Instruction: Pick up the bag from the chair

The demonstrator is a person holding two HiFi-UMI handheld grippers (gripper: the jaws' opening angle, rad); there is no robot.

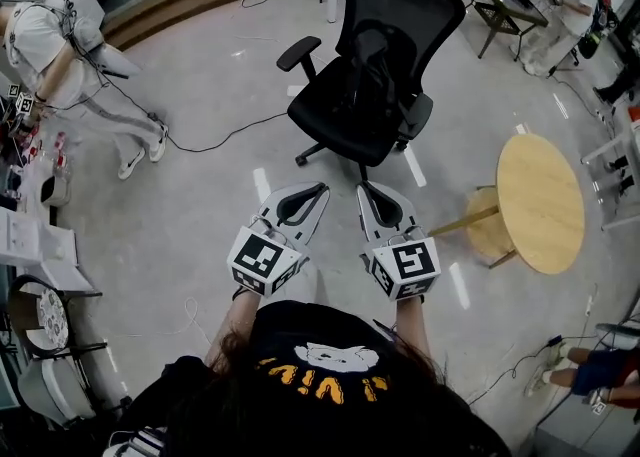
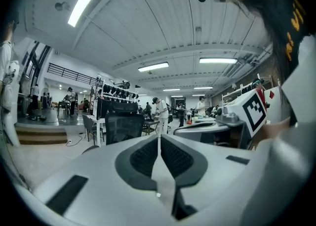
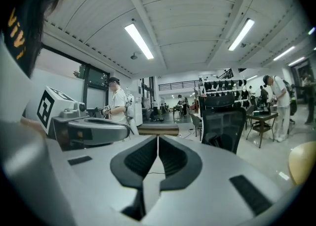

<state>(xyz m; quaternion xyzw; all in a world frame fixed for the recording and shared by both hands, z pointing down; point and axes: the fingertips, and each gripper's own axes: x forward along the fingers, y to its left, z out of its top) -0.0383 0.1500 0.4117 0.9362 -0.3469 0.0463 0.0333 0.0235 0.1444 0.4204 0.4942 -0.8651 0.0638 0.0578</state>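
A black mesh office chair [image 1: 385,65] stands on the pale floor ahead of me. A dark bag [image 1: 372,57] sits on its seat, leaning against the backrest and hard to tell from the black mesh. Both grippers are held side by side just short of the chair's base. My left gripper [image 1: 318,189] and my right gripper [image 1: 364,191] each have their jaws together with nothing between them. In the left gripper view the shut left gripper [image 2: 159,136] points towards the chair [image 2: 121,125]. In the right gripper view the right gripper [image 3: 158,139] is shut, and the chair [image 3: 224,123] is to its right.
A round wooden table [image 1: 541,202] stands to the chair's right. A person in white [image 1: 55,50] sits at the far left, and a black cable [image 1: 215,137] runs across the floor from there. More people, desks and chairs [image 1: 560,0] fill the back right.
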